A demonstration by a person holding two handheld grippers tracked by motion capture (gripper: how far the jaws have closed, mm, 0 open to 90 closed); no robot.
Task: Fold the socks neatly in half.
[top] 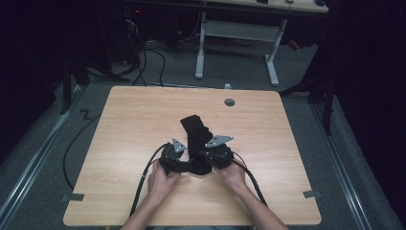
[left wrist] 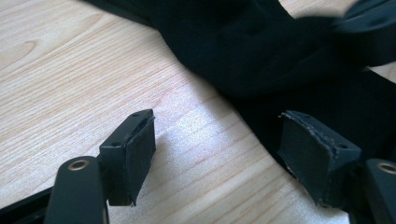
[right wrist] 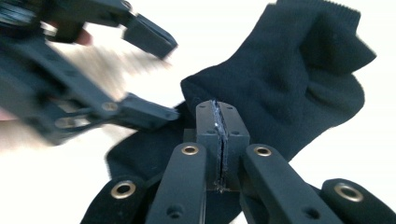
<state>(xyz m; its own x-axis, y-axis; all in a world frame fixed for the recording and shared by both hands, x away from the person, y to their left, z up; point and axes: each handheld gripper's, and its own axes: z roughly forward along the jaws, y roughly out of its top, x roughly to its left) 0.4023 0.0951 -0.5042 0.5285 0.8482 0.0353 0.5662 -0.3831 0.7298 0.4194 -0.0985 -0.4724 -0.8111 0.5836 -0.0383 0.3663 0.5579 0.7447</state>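
A black sock [top: 195, 130] lies crumpled on the wooden table [top: 134, 124], near the front middle. My left gripper [top: 186, 166] sits at the sock's left side. In the left gripper view its jaws [left wrist: 215, 135] stand wide open just above the wood, with the right pad [left wrist: 313, 156] at the edge of the sock [left wrist: 261, 51]. My right gripper [top: 205, 160] is at the sock's right side. In the right gripper view its pads [right wrist: 218, 114] are pressed flat together over the sock [right wrist: 289, 79], and I see no fabric between them. The open left gripper [right wrist: 156, 77] faces it, blurred.
A round grey grommet hole [top: 230, 102] sits near the table's far edge. Bits of grey tape [top: 311, 194] mark the front corners. Black cables [top: 143, 179] trail from both grippers toward the front edge. A white desk frame [top: 237, 33] stands on the floor beyond the table.
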